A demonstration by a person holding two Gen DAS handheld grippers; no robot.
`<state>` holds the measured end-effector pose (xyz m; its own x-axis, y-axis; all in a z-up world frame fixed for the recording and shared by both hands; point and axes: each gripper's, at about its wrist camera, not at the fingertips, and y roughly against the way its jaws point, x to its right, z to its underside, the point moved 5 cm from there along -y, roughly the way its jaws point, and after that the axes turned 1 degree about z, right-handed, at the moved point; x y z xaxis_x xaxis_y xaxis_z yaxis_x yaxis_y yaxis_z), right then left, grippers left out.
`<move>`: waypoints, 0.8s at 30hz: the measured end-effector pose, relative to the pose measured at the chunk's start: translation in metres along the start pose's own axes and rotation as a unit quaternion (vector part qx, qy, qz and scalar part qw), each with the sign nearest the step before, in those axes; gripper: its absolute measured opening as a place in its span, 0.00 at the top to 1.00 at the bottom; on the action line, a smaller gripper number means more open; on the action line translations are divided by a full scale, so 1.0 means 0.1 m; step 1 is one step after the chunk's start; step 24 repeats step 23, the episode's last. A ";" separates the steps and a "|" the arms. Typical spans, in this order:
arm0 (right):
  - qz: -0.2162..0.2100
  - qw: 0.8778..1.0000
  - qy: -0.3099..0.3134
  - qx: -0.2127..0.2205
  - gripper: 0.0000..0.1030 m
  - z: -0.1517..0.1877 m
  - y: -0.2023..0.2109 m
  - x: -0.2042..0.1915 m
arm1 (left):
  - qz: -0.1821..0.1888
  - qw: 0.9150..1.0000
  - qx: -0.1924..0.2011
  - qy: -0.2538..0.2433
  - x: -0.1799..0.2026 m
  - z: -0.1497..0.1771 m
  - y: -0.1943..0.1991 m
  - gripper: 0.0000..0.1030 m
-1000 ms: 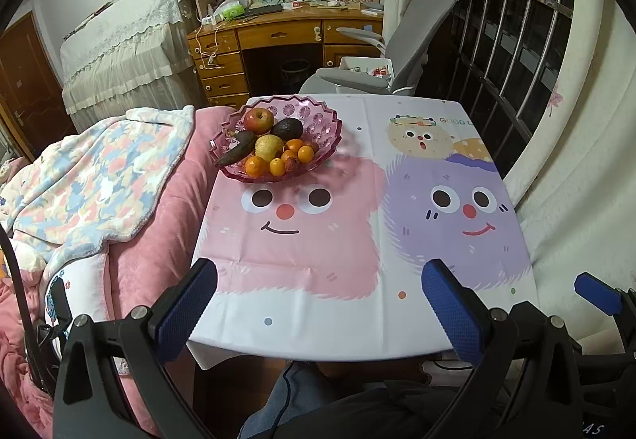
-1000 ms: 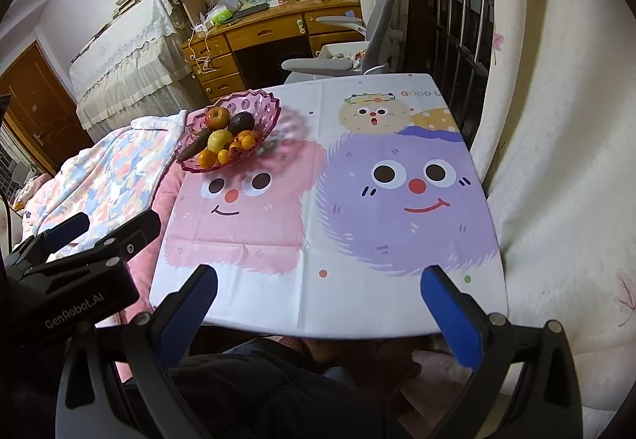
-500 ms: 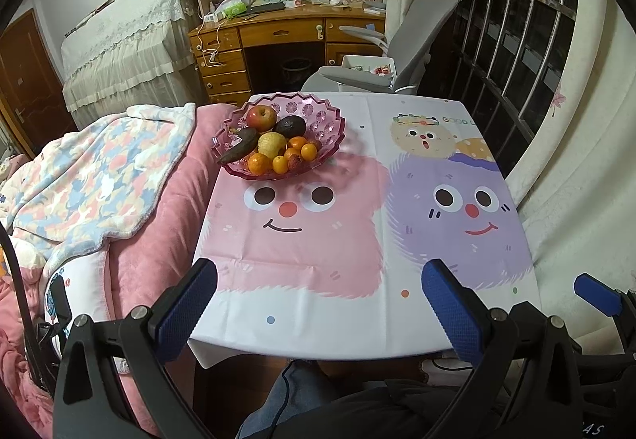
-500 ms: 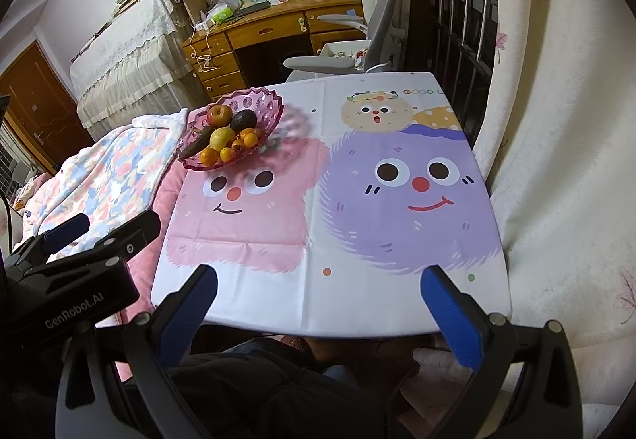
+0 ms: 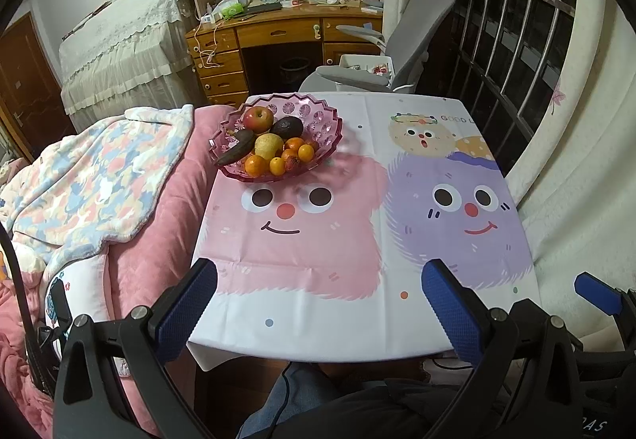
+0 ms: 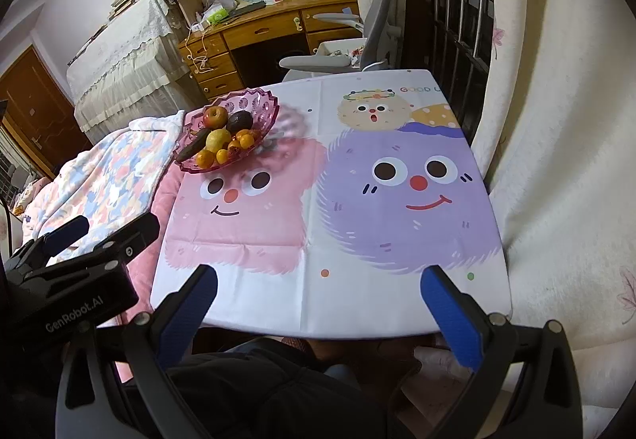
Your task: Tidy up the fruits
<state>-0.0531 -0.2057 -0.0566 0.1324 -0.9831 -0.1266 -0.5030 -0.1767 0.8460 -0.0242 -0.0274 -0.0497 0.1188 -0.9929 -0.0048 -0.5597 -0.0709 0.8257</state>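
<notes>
A pink glass bowl (image 5: pixel 278 144) sits at the far left corner of the worktop (image 5: pixel 357 327), holding a red apple (image 5: pixel 258 119), a dark avocado (image 5: pixel 287 127), a yellow pear (image 5: pixel 268 145), a blackened banana (image 5: pixel 237 148) and several small oranges (image 5: pixel 256 165) (all heaped together, touching). The worktop wears a cloth printed with a pink and a purple cartoon face. A bed with a pink quilt (image 5: pixel 159 224) lies along its left edge. Both the left tongs (image 5: pixel 318 313) and right tongs (image 6: pixel 318 313) hang over the near edge, spread wide and holding nothing.
</notes>
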 end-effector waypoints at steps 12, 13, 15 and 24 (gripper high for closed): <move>0.000 1.000 0.000 0.000 0.00 -0.01 -0.01 0.01 | 0.000 1.000 -0.001 0.000 0.00 -0.01 0.00 0.01; -0.001 1.000 0.000 -0.001 0.00 0.00 -0.01 0.00 | 0.000 1.000 -0.001 0.000 -0.01 -0.01 -0.01 0.01; -0.001 1.000 0.000 -0.001 0.00 -0.02 -0.01 0.00 | 0.000 1.000 -0.001 -0.001 -0.01 -0.02 -0.01 0.01; -0.001 1.000 0.000 -0.001 0.00 -0.01 -0.02 0.00 | 0.001 1.000 -0.001 -0.001 -0.01 -0.02 -0.01 0.01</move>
